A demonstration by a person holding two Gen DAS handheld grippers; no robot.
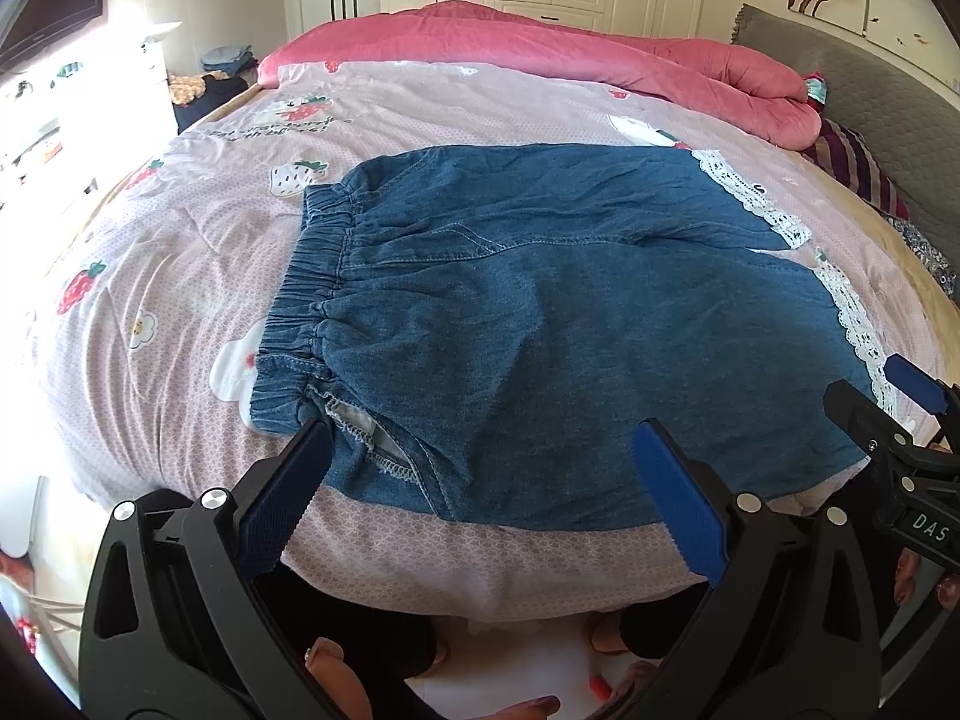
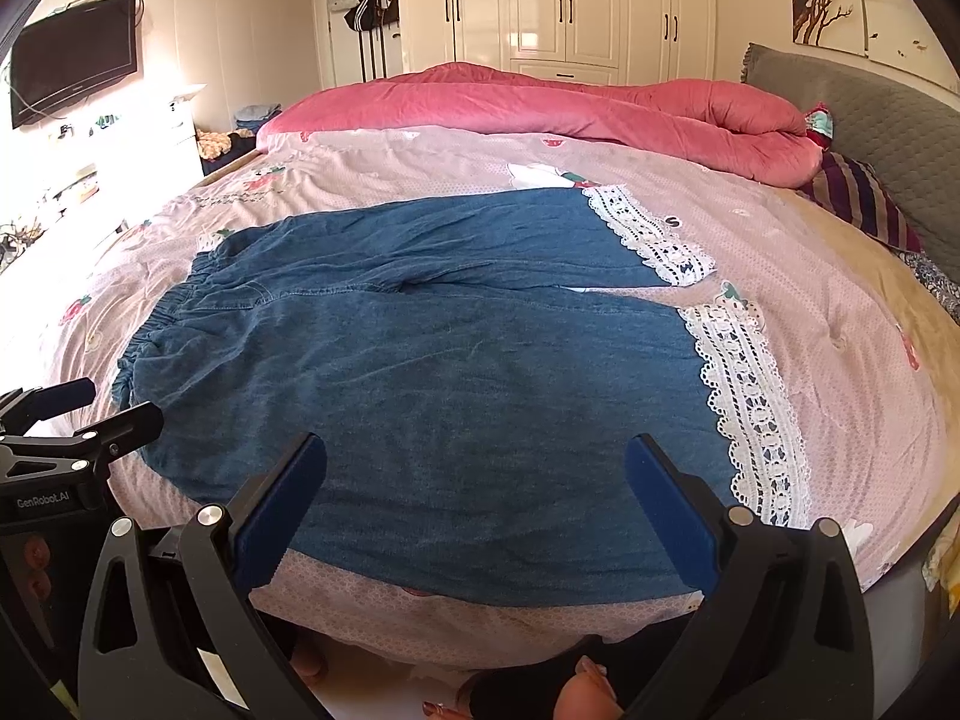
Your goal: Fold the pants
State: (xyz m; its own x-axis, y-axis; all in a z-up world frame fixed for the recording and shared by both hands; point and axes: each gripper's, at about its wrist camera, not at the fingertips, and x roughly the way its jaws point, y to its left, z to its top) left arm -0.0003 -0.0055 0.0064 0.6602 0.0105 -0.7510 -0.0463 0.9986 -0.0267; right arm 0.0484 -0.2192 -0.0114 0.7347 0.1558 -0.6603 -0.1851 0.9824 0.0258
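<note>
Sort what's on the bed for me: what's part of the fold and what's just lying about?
Part of the job:
pants
left gripper, open
right gripper, open

Lying about:
pink quilt
striped pillow
clothes pile

Sunlit bedroom, cream wardrobes

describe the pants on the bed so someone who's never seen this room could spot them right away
Start at the big bed with the pink strawberry-print cover. Spread flat across its near half lie the pants, with the elastic waistband to the left and the leg ends to the right. They are the only blue denim there, and white lace trims both cuffs, unlike the rolled pink quilt behind.
</note>
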